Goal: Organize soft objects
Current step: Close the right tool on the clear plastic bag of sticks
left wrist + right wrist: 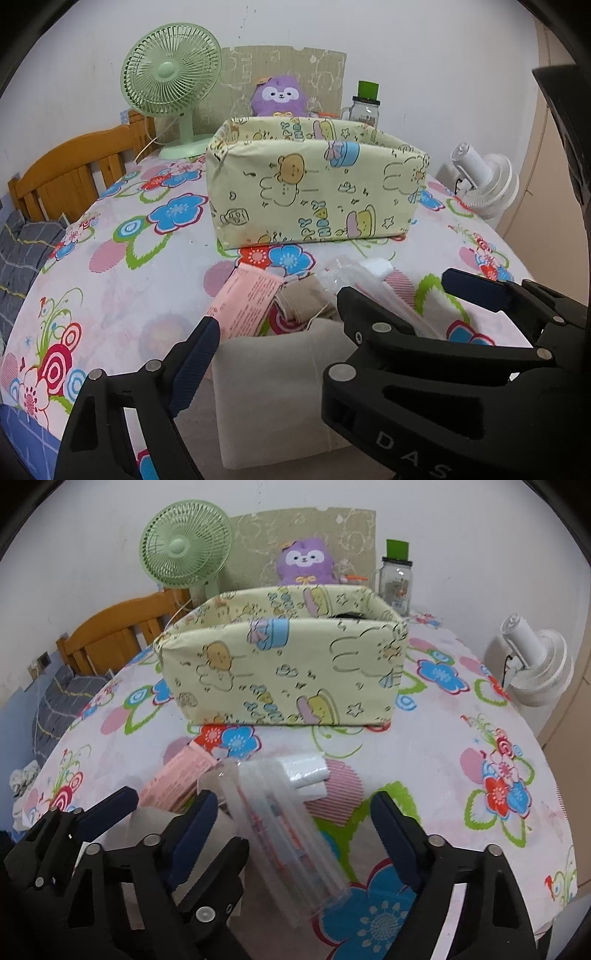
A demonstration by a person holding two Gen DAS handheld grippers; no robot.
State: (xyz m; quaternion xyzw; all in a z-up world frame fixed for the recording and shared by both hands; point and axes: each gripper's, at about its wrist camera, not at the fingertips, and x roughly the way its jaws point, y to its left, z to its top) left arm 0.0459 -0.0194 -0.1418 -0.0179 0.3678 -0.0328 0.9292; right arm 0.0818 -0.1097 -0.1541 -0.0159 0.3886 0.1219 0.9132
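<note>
A yellow cartoon-print fabric box (pixel 314 184) stands open-topped on the flowered table; it also shows in the right wrist view (pixel 284 672). In front of it lie a pink packet (pixel 247 301), a beige folded cloth (pixel 303 306), a grey-white soft pad (pixel 273 391), a clear plastic pack (pixel 288 834) and a white tissue pack (pixel 306 775). My left gripper (pixel 269 373) is open, with the grey-white pad between its fingers. My right gripper (pixel 295 834) is open around the clear pack. The right gripper's black frame (pixel 424 350) crosses the left wrist view.
A green fan (pixel 173 85), a purple plush toy (pixel 279 96), a cardboard sheet and a jar with a green lid (pixel 365 105) stand behind the box. A white fan (pixel 484 184) is at the right edge. A wooden bed frame (pixel 74 170) is to the left.
</note>
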